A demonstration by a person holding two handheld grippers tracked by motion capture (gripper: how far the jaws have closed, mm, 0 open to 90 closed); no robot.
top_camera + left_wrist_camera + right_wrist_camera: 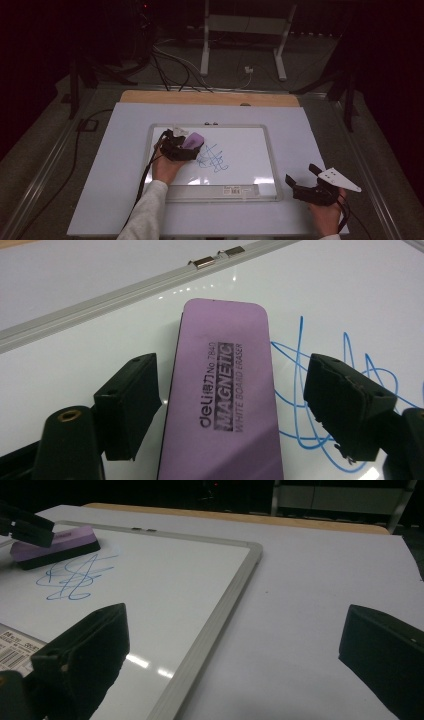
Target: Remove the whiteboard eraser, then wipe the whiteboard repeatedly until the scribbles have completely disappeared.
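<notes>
nearest the lens in the left gripper view, two black jaws stand spread apart, one on each side of a purple whiteboard eraser (220, 390); neither jaw touches it, a small gap showing on the left side and a wider one on the right; the eraser lies flat on the whiteboard (75, 375), its long axis running straight away from the left gripper (232, 405), so the jaws face its two long sides and a squeeze would likely take it across its narrow width; a blue scribble (325, 390) sits just beside the eraser's right edge, partly behind the right jaw; from the high view, the left gripper (186, 144) hovers over the upper left part of the whiteboard (250, 150), with the scribble (214, 159) just to its right; the right gripper (305, 179) rests well apart, off the board's lower right corner on the table (115, 175), its jaws wide open and holding nothing; the left hand is clearly the nearer one to the eraser.
</notes>
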